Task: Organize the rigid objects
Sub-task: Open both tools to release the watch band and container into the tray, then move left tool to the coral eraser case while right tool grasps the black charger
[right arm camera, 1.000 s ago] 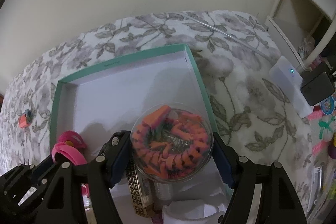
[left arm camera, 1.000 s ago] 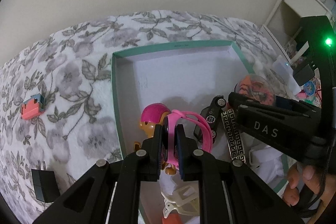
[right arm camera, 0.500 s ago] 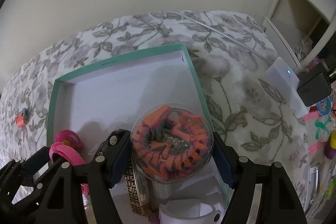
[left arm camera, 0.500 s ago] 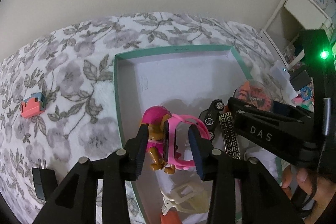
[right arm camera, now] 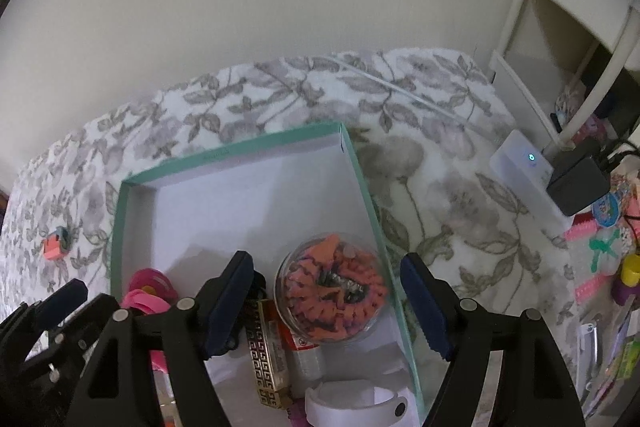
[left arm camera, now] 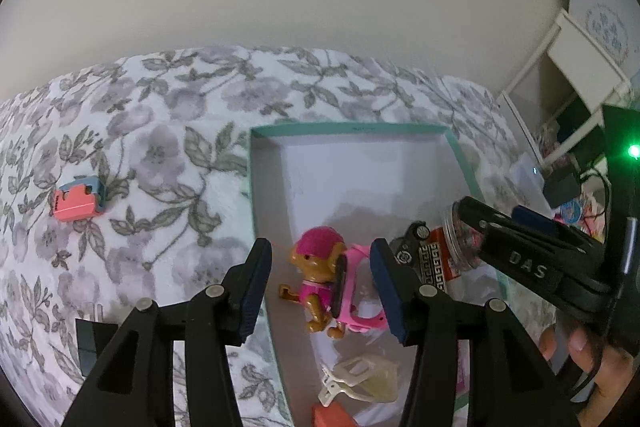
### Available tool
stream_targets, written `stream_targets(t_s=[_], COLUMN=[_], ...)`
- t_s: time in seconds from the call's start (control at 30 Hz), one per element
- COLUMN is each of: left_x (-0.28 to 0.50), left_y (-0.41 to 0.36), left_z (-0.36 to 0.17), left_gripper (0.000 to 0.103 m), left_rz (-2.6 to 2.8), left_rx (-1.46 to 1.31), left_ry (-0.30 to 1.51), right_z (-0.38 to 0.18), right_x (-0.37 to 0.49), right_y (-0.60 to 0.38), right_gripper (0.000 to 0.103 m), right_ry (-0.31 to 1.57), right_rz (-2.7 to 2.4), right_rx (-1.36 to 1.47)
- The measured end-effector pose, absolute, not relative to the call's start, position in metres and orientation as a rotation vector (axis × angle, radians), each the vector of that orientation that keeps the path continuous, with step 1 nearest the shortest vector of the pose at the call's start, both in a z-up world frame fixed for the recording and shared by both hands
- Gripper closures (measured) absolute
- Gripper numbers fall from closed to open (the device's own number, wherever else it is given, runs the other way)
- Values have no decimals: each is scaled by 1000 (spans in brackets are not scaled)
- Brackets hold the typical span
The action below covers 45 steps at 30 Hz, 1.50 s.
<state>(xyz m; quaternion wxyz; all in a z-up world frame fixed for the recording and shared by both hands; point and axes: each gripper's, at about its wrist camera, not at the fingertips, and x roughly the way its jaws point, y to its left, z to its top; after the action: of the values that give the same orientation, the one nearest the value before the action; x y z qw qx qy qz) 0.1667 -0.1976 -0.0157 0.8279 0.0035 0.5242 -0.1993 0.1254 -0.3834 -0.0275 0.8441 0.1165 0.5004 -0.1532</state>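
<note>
on the bedspread [left arm camera: 168, 155] well left of the box [left arm camera: 253, 187] lies a small stiff pink block [left arm camera: 76, 201], light, best gripped by its flat sides; my left gripper [left arm camera: 320, 283] is opening over the pup toy [left arm camera: 320, 275], my right gripper [right arm camera: 326, 301] opening around the jar [right arm camera: 332, 291], pads off it.

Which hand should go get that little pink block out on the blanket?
Left, probably. The pink block lies on the blanket left of the box, on the left tool's side. That tool's jaws are opening and hold nothing. The right tool would need to cross the box.
</note>
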Motion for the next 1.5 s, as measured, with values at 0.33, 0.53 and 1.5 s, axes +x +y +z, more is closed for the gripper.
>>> stream_targets(t_s=[0.33, 0.53, 1.5], left_x=[181, 186, 202], left_y=[-159, -140, -48], left_z=[-7, -10, 23], left_gripper=[35, 22, 4], left_rz=[-291, -221, -75], left_rx=[-51, -84, -76], left_ry=[1079, 1071, 1036], right_z=[-6, -6, 19], right_x=[122, 124, 135], right_y=[-382, -373, -296], right_gripper=[14, 0, 0], right_ry=[980, 979, 894], right_rz=[-313, -300, -118], right_rx=[265, 231, 194])
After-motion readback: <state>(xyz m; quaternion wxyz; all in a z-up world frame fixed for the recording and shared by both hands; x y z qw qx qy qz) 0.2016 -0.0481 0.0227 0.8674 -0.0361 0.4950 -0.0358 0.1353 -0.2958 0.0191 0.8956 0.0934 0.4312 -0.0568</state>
